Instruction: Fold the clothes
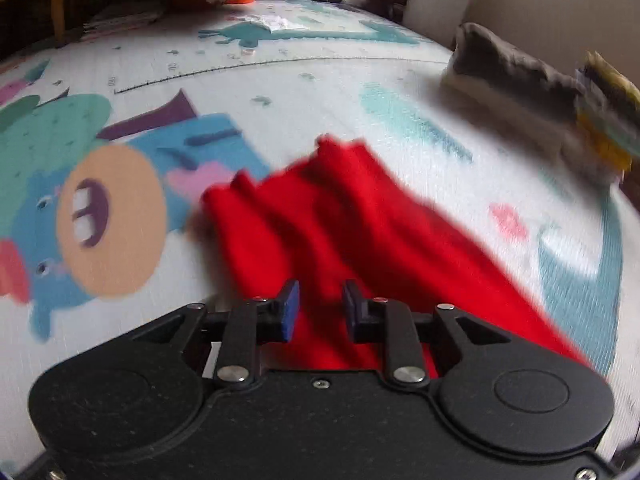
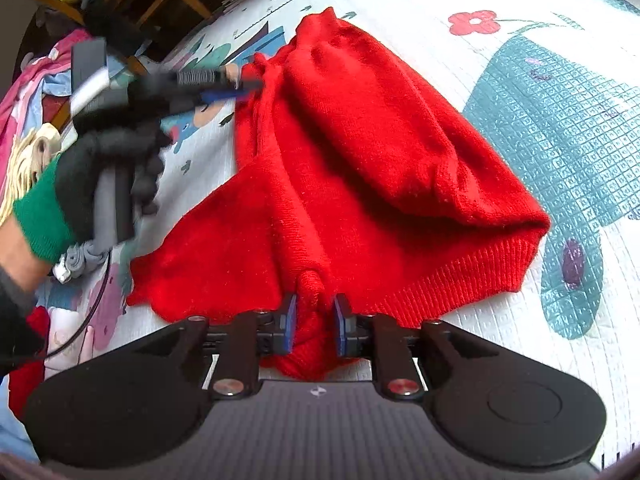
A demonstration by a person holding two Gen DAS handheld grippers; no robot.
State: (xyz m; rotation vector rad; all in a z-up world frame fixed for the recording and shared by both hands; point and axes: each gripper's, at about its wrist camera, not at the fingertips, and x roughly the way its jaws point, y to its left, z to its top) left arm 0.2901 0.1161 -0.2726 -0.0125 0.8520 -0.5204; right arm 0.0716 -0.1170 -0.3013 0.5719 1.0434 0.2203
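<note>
**Red sweater between both grippers, on play mat**

A red knit sweater is spread, partly folded, on a patterned play mat. The right gripper is seen at the near edge; a bunched fold lies between its slightly parted jaws, and whether the pads press it cannot be told. The left gripper is held just above the blurred cloth, jaws narrowly apart, nothing gripped. A gloved hand is seen at the sweater's left side.
</note>
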